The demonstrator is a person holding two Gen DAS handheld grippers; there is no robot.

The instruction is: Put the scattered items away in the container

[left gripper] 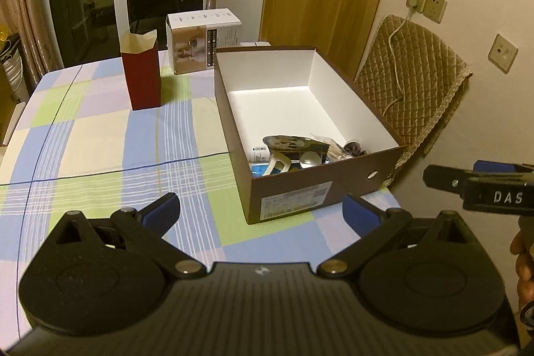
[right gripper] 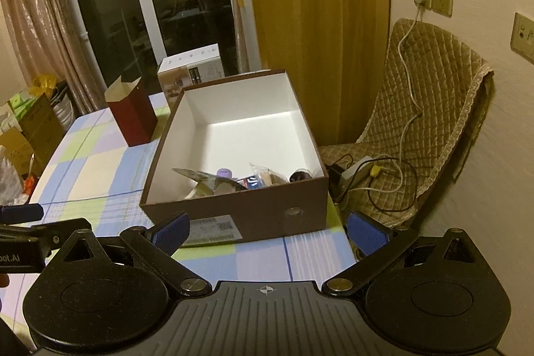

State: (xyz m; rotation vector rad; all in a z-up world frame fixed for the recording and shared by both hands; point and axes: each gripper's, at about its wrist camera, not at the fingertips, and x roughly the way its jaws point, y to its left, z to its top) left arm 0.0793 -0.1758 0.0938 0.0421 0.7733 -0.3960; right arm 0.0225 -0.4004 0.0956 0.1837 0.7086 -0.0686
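A brown shoebox [left gripper: 290, 189] [right gripper: 233, 212] with a white inside stands open on the checked tablecloth at the table's right side. Several small items lie in a heap [left gripper: 300, 152] [right gripper: 233, 181] at its near end: packets, a purple-capped bottle, a spoon-like thing. My left gripper [left gripper: 262, 212] is open and holds nothing, hovering just before the box's near left corner. My right gripper [right gripper: 268, 231] is open too, empty, in front of the box's near wall. Each gripper shows at the edge of the other's view.
A dark red carton [left gripper: 140, 72] [right gripper: 131, 112] with open flaps and a white product box [left gripper: 203, 42] [right gripper: 190, 69] stand behind the shoebox. A quilted chair [left gripper: 410, 79] [right gripper: 417, 122] with cables [right gripper: 377, 175] sits right of the table. Glass doors and curtains are beyond.
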